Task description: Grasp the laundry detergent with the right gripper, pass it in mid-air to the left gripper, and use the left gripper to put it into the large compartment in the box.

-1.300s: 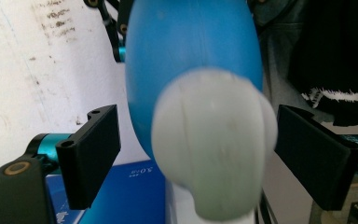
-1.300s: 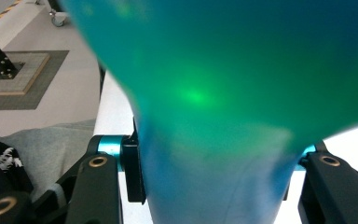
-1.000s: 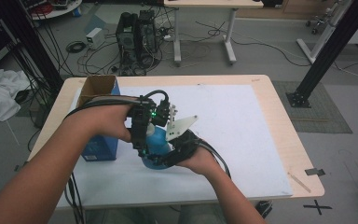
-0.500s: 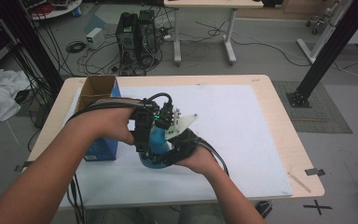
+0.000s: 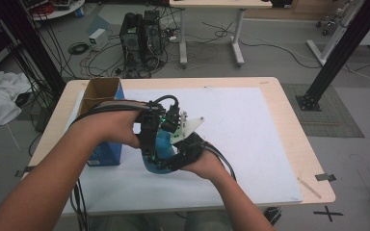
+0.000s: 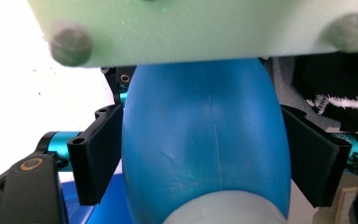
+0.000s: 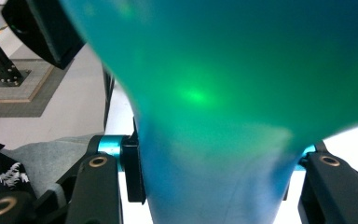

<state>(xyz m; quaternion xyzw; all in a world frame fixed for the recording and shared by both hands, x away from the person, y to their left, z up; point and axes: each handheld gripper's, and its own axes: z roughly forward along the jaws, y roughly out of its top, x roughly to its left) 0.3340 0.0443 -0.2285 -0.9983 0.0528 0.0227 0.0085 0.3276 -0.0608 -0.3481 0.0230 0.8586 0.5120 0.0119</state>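
object: blue bottle mid-frame above bench | right tongs: clamped on its narrow end, steadying | left tongs: just closing, pads flanking body for second grip

Blue bulb-shaped object, smooth and soft-looking, with a faint seam down its rounded body and a pale grey collar at one end. Its wide body sits between the left gripper's jaws, which have just been closing; its narrower part is clamped by the right gripper.
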